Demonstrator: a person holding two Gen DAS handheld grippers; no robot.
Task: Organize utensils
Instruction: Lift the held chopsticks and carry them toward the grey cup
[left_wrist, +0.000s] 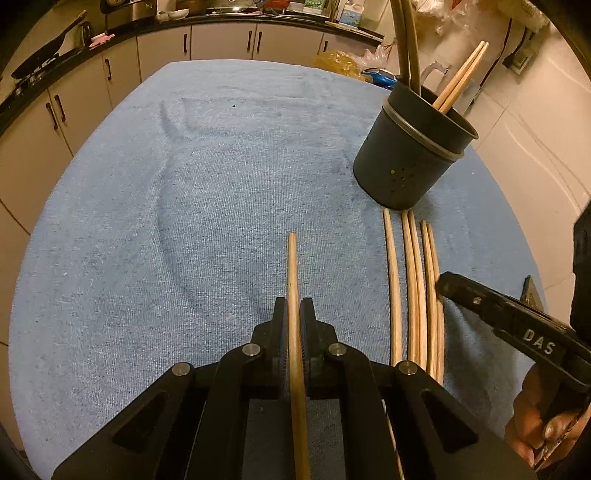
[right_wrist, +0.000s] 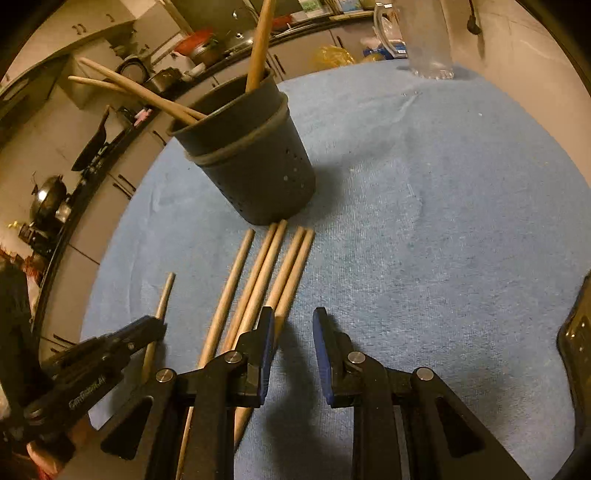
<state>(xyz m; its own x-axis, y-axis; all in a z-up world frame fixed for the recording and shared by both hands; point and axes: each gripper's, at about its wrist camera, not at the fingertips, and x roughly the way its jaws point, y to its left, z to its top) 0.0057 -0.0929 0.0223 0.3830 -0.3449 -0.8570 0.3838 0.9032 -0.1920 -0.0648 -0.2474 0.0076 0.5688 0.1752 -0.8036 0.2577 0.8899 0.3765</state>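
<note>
Chopstick (left_wrist: 293, 280) clamped in left gripper (left_wrist: 294, 314), above blue towel (left_wrist: 184, 203).
Right gripper (right_wrist: 293, 325) jaws parted, nothing between them, beside five loose chopsticks (right_wrist: 258, 273) lying just in front of dark holder cup (right_wrist: 251, 166). Holder already contains several upright chopsticks (left_wrist: 461, 75).

Smooth pale wooden chopsticks (right_wrist: 258, 280) on a rough, matt blue terry cloth (left_wrist: 184, 203), beside a dull dark perforated holder (left_wrist: 410, 147), seemingly plastic.
</note>
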